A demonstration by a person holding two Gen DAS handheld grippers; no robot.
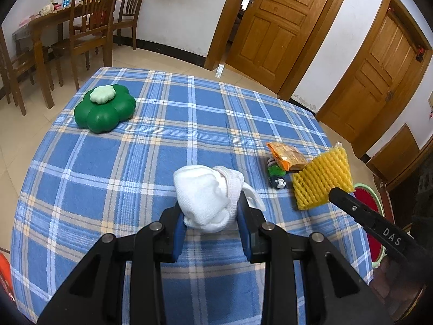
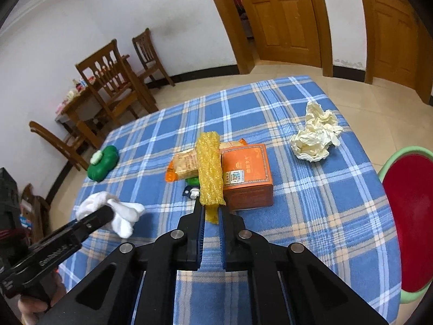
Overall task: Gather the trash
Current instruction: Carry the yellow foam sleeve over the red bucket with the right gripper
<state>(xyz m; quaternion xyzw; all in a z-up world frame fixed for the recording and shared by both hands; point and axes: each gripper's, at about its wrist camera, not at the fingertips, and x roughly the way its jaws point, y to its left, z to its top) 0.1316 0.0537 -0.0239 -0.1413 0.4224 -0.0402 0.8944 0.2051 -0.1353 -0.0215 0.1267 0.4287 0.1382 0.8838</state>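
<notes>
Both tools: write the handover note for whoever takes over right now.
Left tool: shut on the white cloth wad, at the near side of the table.
Right tool: shut on the yellow foam net, held above the orange box.
Still lying there: orange snack wrapper, crumpled paper, a small green item.
No bin in view; nothing visibly binned yet.
Left: drop both, then collect the rest.

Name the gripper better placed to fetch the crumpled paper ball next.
Right: the crumpled paper ball lies on its side, but the right gripper holds the yellow foam net; the left gripper holds the white cloth.
</notes>
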